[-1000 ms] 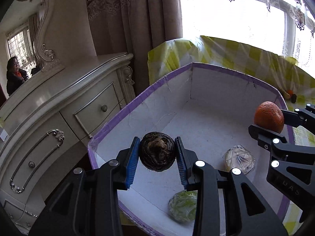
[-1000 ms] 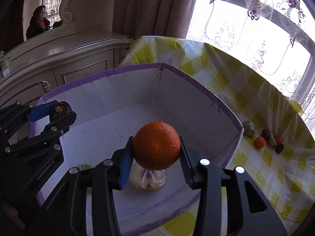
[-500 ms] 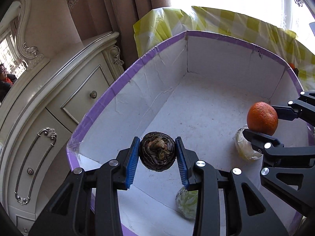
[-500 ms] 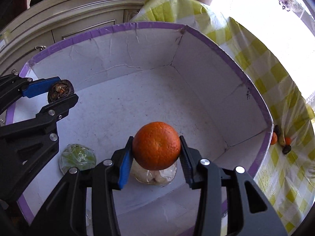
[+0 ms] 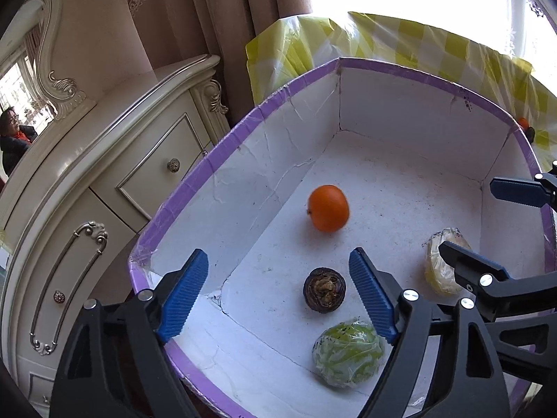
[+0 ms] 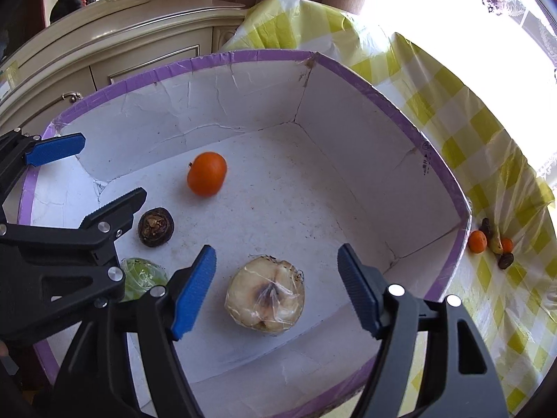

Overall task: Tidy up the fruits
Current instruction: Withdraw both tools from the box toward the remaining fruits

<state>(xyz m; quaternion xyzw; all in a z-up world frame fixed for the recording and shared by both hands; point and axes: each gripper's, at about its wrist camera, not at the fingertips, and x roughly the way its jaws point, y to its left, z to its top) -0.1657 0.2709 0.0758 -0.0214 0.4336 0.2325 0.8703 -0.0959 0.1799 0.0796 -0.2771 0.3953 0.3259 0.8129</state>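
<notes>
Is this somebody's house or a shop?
Probably a house, maybe a bedroom: a carved cream dresser with a mirror, heavy curtains by a bright window, and a checked tablecloth.

The left gripper (image 5: 278, 292) is held wide open, and nothing is gripped between its blue pads (image 5: 184, 296). Its black fingers are spread far apart and are pointed forward and down. The right gripper (image 6: 276, 287) is held wide open too, with nothing between its blue pads (image 6: 193, 292). Its fingers are also pointed forward and down. The two grippers are held side by side, close together but not touching. Each gripper can be seen at the edge of the other one's view. No hands or arms can be seen behind the grippers.
</notes>
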